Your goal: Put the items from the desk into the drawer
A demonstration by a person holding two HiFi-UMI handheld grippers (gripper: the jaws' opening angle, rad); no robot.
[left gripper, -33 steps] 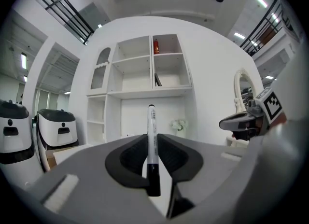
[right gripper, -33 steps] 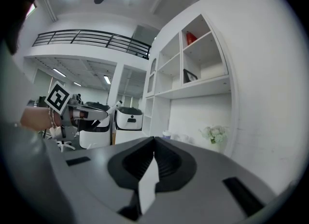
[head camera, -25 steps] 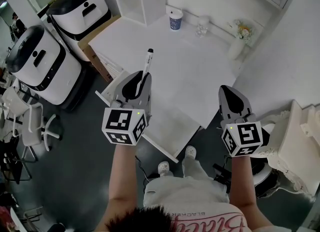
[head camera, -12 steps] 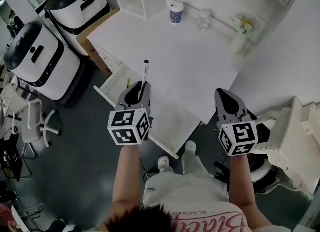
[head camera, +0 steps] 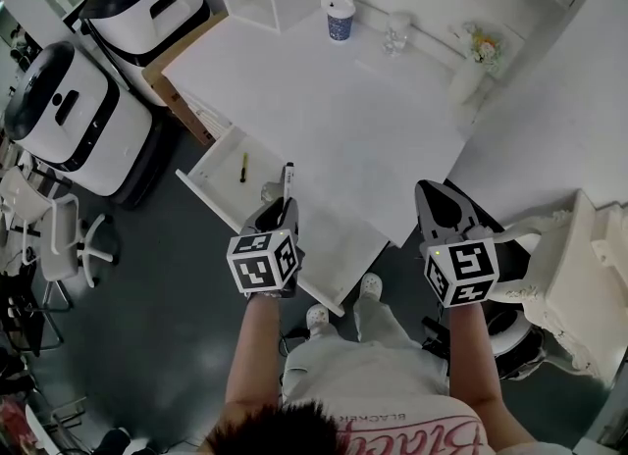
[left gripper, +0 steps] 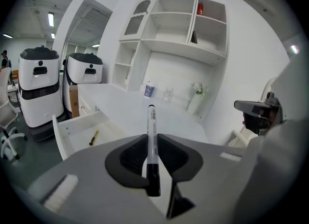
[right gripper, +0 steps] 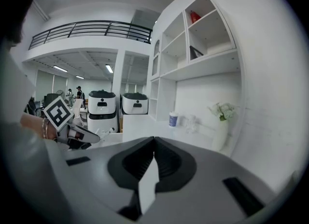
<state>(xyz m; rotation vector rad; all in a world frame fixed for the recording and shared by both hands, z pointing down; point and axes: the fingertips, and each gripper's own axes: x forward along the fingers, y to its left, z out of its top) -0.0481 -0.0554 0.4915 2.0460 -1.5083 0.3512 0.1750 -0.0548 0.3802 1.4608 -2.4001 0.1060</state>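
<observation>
Seen from the head camera above a white desk [head camera: 334,110], the left gripper [head camera: 280,214] is clamped on a black-and-white marker [head camera: 287,182], which points away from the person and hangs over the open drawer [head camera: 203,193] on the desk's left side. The left gripper view shows the jaws pinching the barrel close to its black near end, so most of the marker's length juts out beyond them. That lopsided hold is probably the main risk. The long free end could swing or slide between the pads if it brushes the desk edge or the drawer wall. A release from too high could let it bounce or roll over the low rim to the floor. It could also land on the thin yellow pen [head camera: 243,167] already lying in the drawer. The right gripper [head camera: 441,210] is closed on nothing and hangs off the desk's near right corner, well apart from the drawer. A blue cup [head camera: 340,22], a clear glass [head camera: 396,37] and a vase of flowers [head camera: 469,69] stand along the far edge. The marker barrel carries small print, too fine to read. Each gripper's cube bears black-and-white square code patterns, not words. The person's shirt [head camera: 392,414] shows upside-down script and small capitals, only partly in view.
</observation>
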